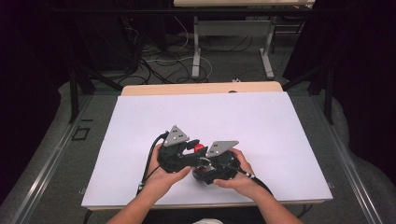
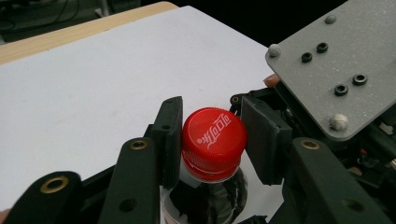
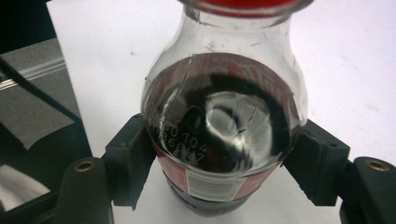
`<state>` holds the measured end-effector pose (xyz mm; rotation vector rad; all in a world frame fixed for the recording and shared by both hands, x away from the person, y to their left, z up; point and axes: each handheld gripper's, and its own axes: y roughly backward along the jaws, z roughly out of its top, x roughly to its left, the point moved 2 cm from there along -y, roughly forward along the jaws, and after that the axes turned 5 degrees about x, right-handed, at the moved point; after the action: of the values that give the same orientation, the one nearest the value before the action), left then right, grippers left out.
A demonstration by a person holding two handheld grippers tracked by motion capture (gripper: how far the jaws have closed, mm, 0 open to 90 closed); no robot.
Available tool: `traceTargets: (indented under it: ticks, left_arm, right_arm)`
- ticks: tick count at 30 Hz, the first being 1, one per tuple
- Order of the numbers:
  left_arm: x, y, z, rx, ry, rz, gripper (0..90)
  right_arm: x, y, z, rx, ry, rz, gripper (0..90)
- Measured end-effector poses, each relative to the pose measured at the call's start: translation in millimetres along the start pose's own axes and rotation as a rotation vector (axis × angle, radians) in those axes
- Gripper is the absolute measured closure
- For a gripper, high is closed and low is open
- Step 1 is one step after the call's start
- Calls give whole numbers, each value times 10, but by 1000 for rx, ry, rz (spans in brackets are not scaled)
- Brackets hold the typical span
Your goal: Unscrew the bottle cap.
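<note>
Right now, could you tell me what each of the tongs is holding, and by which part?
Right tongs clamp the cola bottle around its body. Left tongs sit around its red cap, one pad touching; a firm grip cannot be told.

Your surface [image 1: 140, 88] was a pale wooden top, its bare far edge showing beyond a large white sheet [image 1: 205, 116] that covered nearly all of it. Behind it, you had grey carpeted floor [image 1: 224, 70] strewn with loose black and white cables [image 1: 163, 65]. A second table [image 1: 233, 28] on white metal legs stood farther back. Dark frame posts [image 1: 73, 93] rose at both sides, against an unlit background.
</note>
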<state>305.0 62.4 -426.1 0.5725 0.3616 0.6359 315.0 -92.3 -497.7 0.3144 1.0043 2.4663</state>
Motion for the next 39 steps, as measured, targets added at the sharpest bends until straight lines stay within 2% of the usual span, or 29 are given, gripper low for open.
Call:
traceTargets:
  ticks: [1,3,5,6,8,9,11,12,13,16,18,19,22,23,24,25,26,27,30,33,35,37,39]
  left_arm:
    - [26,18,13,10,-12,-21,531]
    - [63,57,32,-3,-22,-49,523]
    - [113,89,48,24,-35,-114,508]
    - [135,96,53,31,-46,-130,496]
    - [187,110,59,63,-90,-204,496]
    - [204,121,61,81,-93,-227,489]
    - [249,117,69,78,-134,-250,488]
    - [273,114,77,87,-161,-267,486]
    - [283,115,79,97,-180,-285,484]
    - [293,107,74,110,-197,-330,511]
    - [278,103,69,103,-205,-335,564]
    - [270,104,66,102,-203,-336,589]
    - [232,96,55,81,-193,-288,610]
    - [216,97,56,78,-182,-265,611]
    - [191,88,55,61,-159,-234,612]
    - [163,99,57,70,-137,-214,613]
    - [126,95,61,59,-118,-172,614]
    - [83,81,61,42,-79,-121,614]
    - [-33,66,65,32,-26,8,614]
    - [-119,38,64,20,-20,85,613]
    - [-119,25,70,9,-21,77,607]
    - [-97,26,80,11,-17,57,521]
    - [-59,47,86,22,-18,28,493]
  right_arm:
    - [-1,-2,-3,-5,-4,1,297]
    - [-6,1,-5,-8,2,9,297]
    - [-2,3,-1,-7,5,22,297]
    - [3,6,-1,-3,11,32,297]
    - [14,4,4,0,21,41,297]
    - [26,4,6,0,24,52,297]
    - [41,-1,12,-3,49,64,297]
    - [58,9,13,8,49,75,297]
    - [67,4,17,-3,58,80,297]
    - [87,5,25,-6,75,93,297]
    - [94,5,21,-4,75,85,297]
    - [95,5,21,-2,79,96,297]
    - [94,4,17,6,61,97,297]
    - [90,-2,16,-9,51,76,297]
    - [87,3,15,-3,40,74,298]
    - [77,3,19,-9,40,62,297]
    - [72,3,21,-10,35,58,298]
    - [67,10,23,-11,24,49,298]
    - [55,9,26,-10,15,10,298]
    - [59,2,21,-15,-6,-9,298]
    - [48,10,14,-14,-15,-5,297]
    - [45,11,11,-20,-13,-2,297]
    - [43,17,10,-21,-4,10,297]
